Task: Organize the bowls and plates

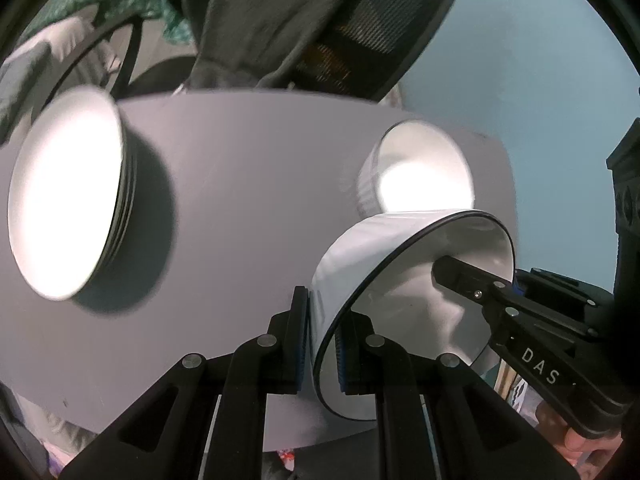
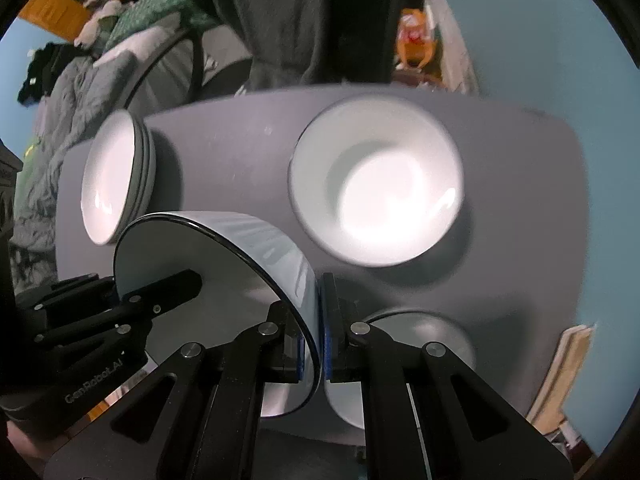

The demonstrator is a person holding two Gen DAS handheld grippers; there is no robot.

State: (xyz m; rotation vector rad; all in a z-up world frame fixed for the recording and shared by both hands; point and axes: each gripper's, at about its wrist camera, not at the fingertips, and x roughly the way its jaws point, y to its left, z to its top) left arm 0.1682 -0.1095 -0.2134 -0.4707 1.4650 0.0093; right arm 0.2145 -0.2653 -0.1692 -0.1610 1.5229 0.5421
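Bowl [image 1: 400, 280] rim pinched by both the left hand-held gripper [image 1: 322, 344] and right hand-held gripper [image 2: 316, 344]; keep it level, then lower squarely onto the stacked bowls [image 2: 376, 180] ahead.

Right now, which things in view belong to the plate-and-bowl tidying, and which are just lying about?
Job:
- held bowl, rim clamped by left claw and right claw
- stacked plates
- white bowl
- bowl under the right claw

Lying about:
- chair
- grey bedding

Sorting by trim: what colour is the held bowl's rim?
Black rim on a white bowl; left wrist view.
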